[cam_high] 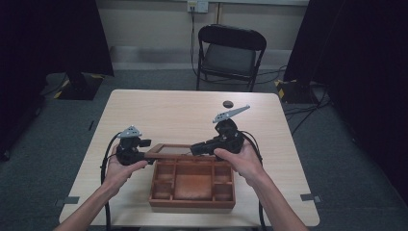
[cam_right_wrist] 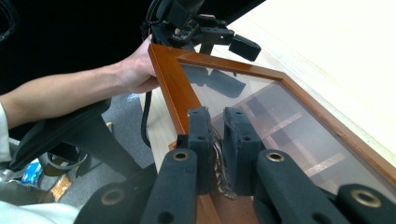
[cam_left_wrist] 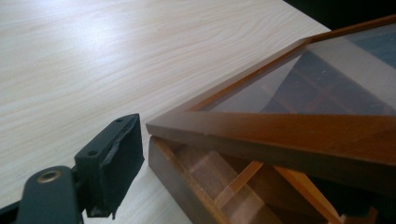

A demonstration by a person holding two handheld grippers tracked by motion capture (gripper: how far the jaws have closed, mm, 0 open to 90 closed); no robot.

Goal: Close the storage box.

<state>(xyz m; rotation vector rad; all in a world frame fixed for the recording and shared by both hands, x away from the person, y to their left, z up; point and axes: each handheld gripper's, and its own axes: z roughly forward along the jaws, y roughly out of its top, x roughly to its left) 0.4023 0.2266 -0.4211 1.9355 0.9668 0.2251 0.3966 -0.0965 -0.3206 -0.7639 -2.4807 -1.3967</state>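
Here, the brown wooden compartment box (cam_high: 192,185) stands at the near edge of the pale wooden table (cam_high: 168,110), and its glass-paned wooden lid (cam_high: 171,150) is lifted, tilted over the box. The right gripper (cam_right_wrist: 217,133) is clenched on the lid's front frame. The left gripper (cam_high: 144,150) sits at the lid's left corner; I cannot tell if it grasps it.
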